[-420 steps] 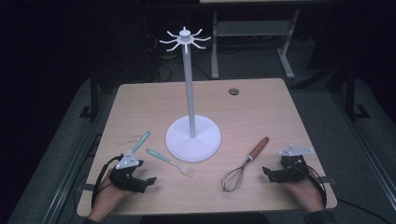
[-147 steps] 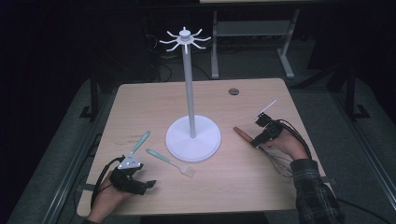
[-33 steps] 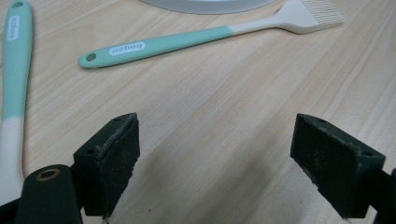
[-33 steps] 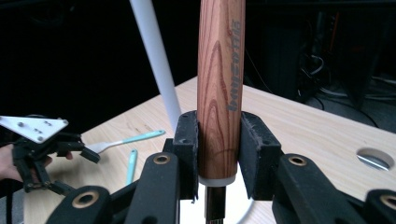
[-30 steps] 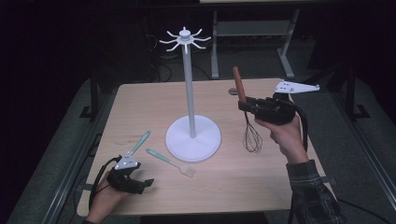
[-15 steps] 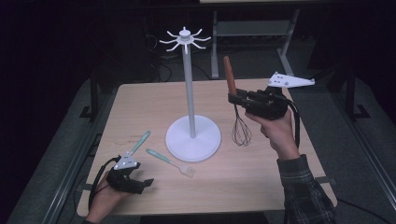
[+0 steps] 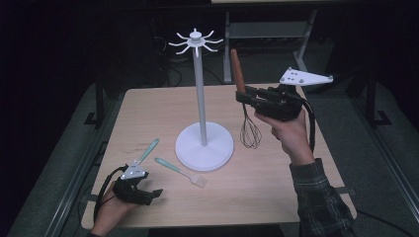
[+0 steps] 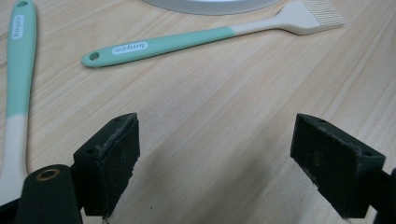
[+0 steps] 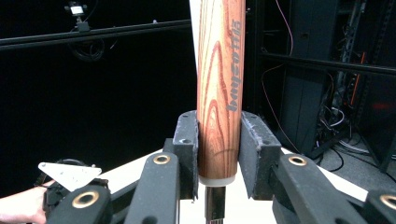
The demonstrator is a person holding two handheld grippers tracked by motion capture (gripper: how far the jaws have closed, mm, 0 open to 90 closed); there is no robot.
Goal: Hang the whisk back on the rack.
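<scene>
Right gripper (image 7: 245, 96) holds the whisk (image 7: 244, 106) clear of the table, handle up and wire head hanging down, at about 3 o'clock from the hook stand (image 7: 200, 89). In the right gripper view its jaws are clamped on the wooden handle (image 9: 220, 88) near the lower end, just above the metal collar.

Left gripper (image 7: 148, 195) rests on the table at 7 o'clock from the stand base, jaws spread wide with nothing between them; the brush (image 8: 205, 35) and the spatula (image 8: 17, 70) lie just ahead of it.

Risks, judged from here:
- The grip sits low on a smooth, round handle, so the whisk could pivot or slide if swung quickly.
- The handle top is near the height of the stand's hooks (image 7: 196, 42); a sideways approach may knock them and rock the stand.
- I cannot make out a hanging loop on the handle, so catching a hook may fail and the whisk would drop onto the base.
</scene>
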